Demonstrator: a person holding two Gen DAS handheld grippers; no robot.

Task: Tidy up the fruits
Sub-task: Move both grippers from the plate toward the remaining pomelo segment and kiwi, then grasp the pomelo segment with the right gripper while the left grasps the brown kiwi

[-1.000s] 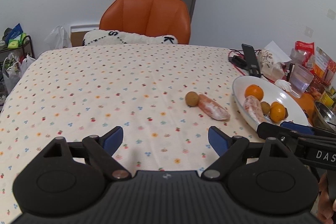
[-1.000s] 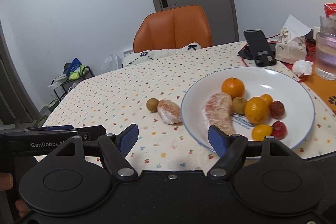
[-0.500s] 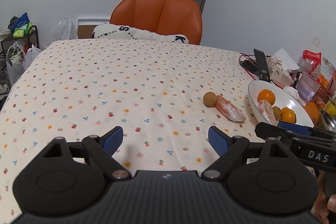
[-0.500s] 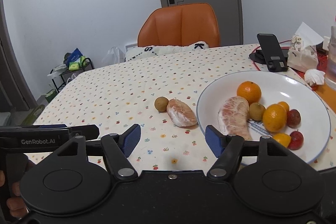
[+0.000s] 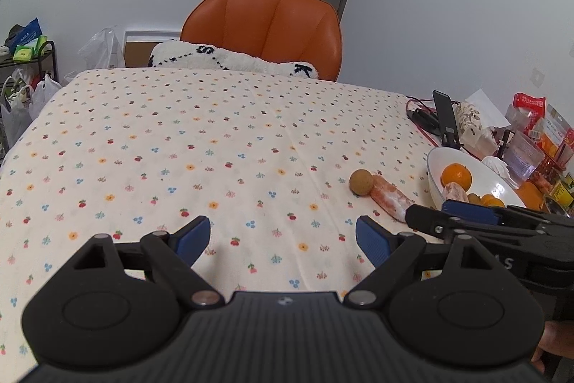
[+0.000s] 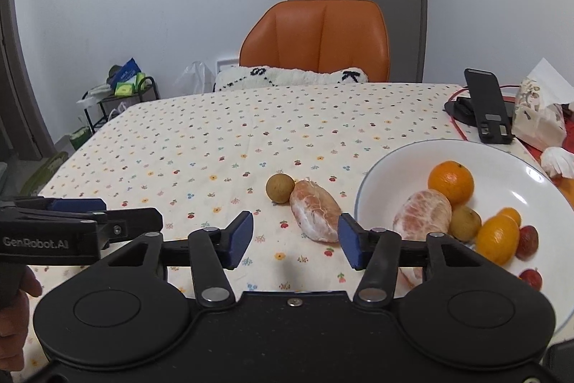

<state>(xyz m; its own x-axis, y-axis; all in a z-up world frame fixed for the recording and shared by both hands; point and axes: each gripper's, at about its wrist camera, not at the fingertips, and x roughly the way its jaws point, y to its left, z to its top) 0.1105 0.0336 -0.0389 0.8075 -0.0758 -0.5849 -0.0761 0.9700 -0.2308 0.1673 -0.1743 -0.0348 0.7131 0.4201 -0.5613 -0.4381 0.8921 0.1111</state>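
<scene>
- your right claw (image 6: 294,241) hangs low over the table with its jaws spread wide and nothing between them; the peeled segment (image 6: 315,215) lies just ahead, in line with the gap but not yet touched.
- your left claw (image 5: 283,241) is also released and empty, over bare tablecloth (image 5: 215,149), well apart from any fruit.
- judged from this, you are at the approach step: two pieces are left outside the plate (image 6: 502,160).
- the next move calls for easing the right claw forward until the pads flank the peeled segment, then a gentle squeeze; the flesh looks soft and could bruise or tear.
- the small brown fruit (image 6: 280,188) sits touching the far left end of that segment, so it may roll when you lift.
- the plate lies just right of both, already holding another peeled piece (image 6: 423,216), an orange (image 6: 451,182) and several small fruits; there is bare room at its far side.
</scene>
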